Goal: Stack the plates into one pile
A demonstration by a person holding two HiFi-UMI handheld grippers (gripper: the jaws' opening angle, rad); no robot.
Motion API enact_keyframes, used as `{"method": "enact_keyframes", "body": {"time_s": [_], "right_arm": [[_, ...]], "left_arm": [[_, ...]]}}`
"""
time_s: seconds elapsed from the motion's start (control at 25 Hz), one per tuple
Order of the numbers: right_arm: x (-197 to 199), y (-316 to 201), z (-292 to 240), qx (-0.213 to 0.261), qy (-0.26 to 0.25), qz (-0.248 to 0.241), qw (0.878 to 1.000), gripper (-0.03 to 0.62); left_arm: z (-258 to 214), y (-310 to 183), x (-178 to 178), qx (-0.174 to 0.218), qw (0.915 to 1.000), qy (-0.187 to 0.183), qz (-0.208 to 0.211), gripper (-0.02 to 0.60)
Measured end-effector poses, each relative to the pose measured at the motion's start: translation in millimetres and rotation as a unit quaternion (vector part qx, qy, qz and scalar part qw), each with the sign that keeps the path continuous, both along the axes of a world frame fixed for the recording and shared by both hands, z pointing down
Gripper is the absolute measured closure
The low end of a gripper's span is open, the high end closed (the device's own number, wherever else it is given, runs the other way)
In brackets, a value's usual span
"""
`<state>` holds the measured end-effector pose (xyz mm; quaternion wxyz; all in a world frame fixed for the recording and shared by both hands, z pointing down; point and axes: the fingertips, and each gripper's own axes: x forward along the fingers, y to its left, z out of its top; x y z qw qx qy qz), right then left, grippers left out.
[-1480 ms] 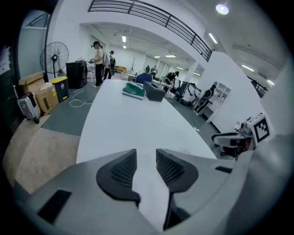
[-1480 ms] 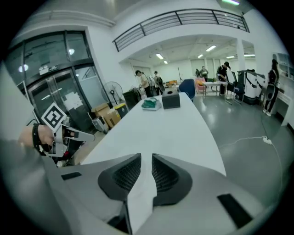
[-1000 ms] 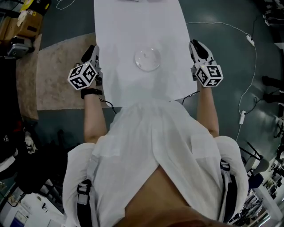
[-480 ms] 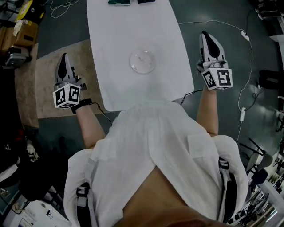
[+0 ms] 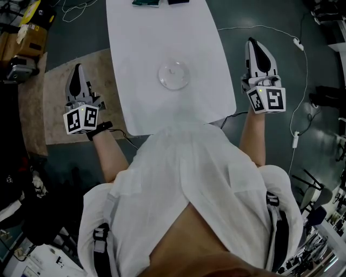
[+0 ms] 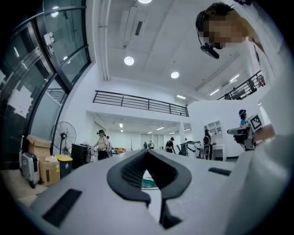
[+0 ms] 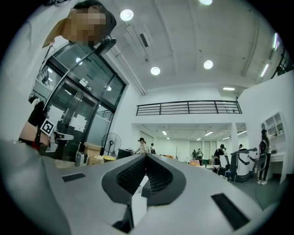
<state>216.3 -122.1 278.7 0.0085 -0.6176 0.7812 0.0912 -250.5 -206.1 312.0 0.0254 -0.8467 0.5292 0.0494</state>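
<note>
A round clear glass plate (image 5: 174,76) lies on the white table (image 5: 140,103), near its middle; I cannot tell how many plates are stacked in it. My left gripper (image 5: 77,70) is held off the table's left side, over the rug, shut and empty. My right gripper (image 5: 255,44) hangs off the table's right side, also shut and empty. In the left gripper view the jaws (image 6: 147,154) meet with nothing between them, pointing level into the hall. The right gripper view shows the same closed tips (image 7: 146,159). Neither gripper touches the plate.
Two dark flat items (image 5: 146,2) lie at the table's far edge. A tan rug (image 5: 57,86) lies left of the table, with cardboard boxes (image 5: 24,32) beyond it. A white cable (image 5: 270,30) runs over the floor at the right. A fan (image 6: 66,134) and people stand far off.
Both grippers have drawn away from the table's edges, out to the sides and upward, and their jaws have closed. The plate has stayed in place.
</note>
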Motion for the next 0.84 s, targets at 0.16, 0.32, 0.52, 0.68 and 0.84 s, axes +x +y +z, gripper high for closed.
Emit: {"method": "enact_keyframes", "body": {"time_s": [0.16, 0.32, 0.52, 0.68, 0.84], "right_arm": [[-2.7, 1.5, 0.1, 0.0, 0.004, -0.005, 1.0, 0.568], [-4.7, 5.2, -0.9, 0.0, 0.006, -0.008, 1.0, 0.568], [-2.7, 7.8, -1.8, 0.002, 0.008, -0.01, 1.0, 0.568], [-3.8, 7.4, -4.0, 0.004, 0.009, -0.015, 1.0, 0.568], [-7.4, 8.8, -6.2, 0.004, 0.013, -0.019, 1.0, 0.568]], "left_arm": [[-2.8, -0.4, 1.4, 0.006, 1.0, 0.005, 0.002, 0.571], [-4.6, 2.3, 1.9, 0.005, 0.9999, 0.01, 0.004, 0.571], [-4.0, 4.5, 8.0, 0.004, 0.9999, 0.004, 0.01, 0.571], [-5.7, 3.7, 8.7, 0.004, 0.9999, 0.005, 0.01, 0.571], [-6.5, 4.4, 7.2, 0.003, 0.9999, 0.006, 0.011, 0.571]]}}
